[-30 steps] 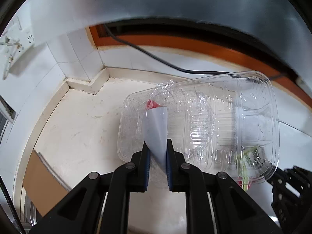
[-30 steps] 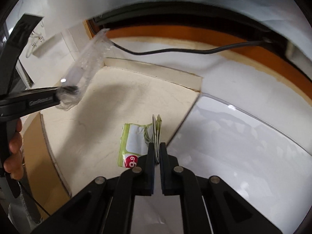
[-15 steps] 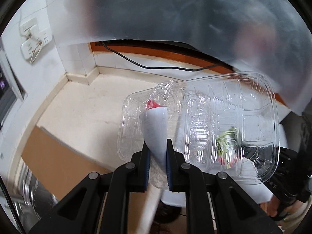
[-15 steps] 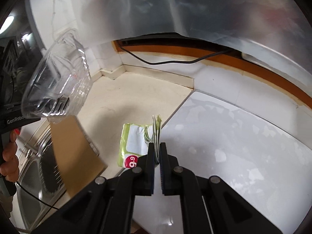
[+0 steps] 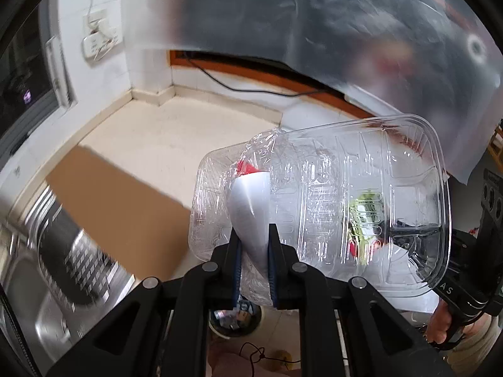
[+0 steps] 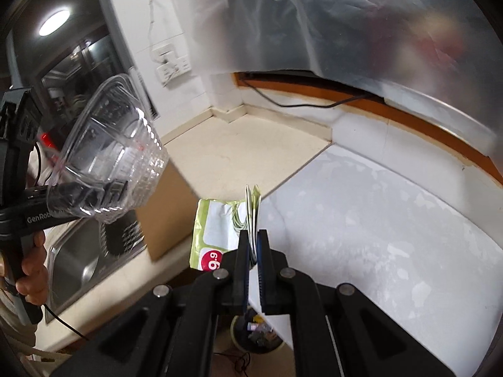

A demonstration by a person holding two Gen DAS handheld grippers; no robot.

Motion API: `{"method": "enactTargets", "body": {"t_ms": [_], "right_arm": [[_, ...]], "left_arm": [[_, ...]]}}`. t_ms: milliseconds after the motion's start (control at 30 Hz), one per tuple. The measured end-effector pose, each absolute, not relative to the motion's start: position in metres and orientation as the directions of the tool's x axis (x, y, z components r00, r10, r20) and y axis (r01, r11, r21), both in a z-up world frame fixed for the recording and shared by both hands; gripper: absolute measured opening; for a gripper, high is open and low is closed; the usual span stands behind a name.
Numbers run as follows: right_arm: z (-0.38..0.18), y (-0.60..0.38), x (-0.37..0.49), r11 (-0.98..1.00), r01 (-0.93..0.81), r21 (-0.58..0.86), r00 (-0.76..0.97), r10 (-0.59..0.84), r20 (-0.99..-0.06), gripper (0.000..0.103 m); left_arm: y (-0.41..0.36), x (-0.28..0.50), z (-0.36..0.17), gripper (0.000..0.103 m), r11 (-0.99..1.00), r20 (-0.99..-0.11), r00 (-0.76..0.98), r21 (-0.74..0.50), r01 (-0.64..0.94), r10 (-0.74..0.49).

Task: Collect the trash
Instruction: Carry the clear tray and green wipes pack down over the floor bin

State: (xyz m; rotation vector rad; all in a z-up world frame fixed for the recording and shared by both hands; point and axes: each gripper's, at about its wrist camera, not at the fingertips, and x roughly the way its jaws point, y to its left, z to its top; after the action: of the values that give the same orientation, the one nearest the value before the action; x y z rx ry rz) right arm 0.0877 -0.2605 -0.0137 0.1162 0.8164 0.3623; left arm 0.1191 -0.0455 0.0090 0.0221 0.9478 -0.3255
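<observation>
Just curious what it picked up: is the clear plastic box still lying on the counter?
No: the left gripper holds the clear plastic box up in the air, clear of the counter.

Right gripper (image 6: 254,245), jaws clamped on a folded green-and-white wrapper (image 6: 220,229) bearing a red "9.9" sticker; the wrapper hangs clear of the cream countertop (image 6: 239,150). At far left, a hand (image 6: 30,270) grips the left gripper (image 6: 94,193), which carries a clear plastic container (image 6: 110,154) above the steel sink (image 6: 75,260). A brown board (image 6: 166,210) lies at the sink's edge. Below, between the arms, possibly a trash bin (image 6: 254,330), blurred.
</observation>
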Motion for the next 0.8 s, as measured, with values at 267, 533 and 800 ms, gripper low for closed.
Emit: {"method": "enactTargets", "body": {"t_ms": [267,533,800], "right_arm": [[-0.047,-0.264,0.032,0.915,-0.341,0.217,0.556,0.382,-0.738,0.004],[-0.091,-0.258,0.001,0.907,-0.364,0.212,0.469,0.375,-0.8,0.004],[-0.126,-0.243,-0.007,0.911,-0.362,0.199,0.425,0.351,-0.834,0.004]], "left_arm": [[-0.051,0.043,-0.036,0.012,0.971,-0.842,0.498,-0.121,0.206,-0.211],[-0.051,-0.003,-0.08,0.012,0.983,-0.89,0.431,-0.084,0.164,-0.148],[-0.049,-0.011,-0.125,0.012,0.988,-0.922,0.367,-0.081,0.135,-0.125]]}}
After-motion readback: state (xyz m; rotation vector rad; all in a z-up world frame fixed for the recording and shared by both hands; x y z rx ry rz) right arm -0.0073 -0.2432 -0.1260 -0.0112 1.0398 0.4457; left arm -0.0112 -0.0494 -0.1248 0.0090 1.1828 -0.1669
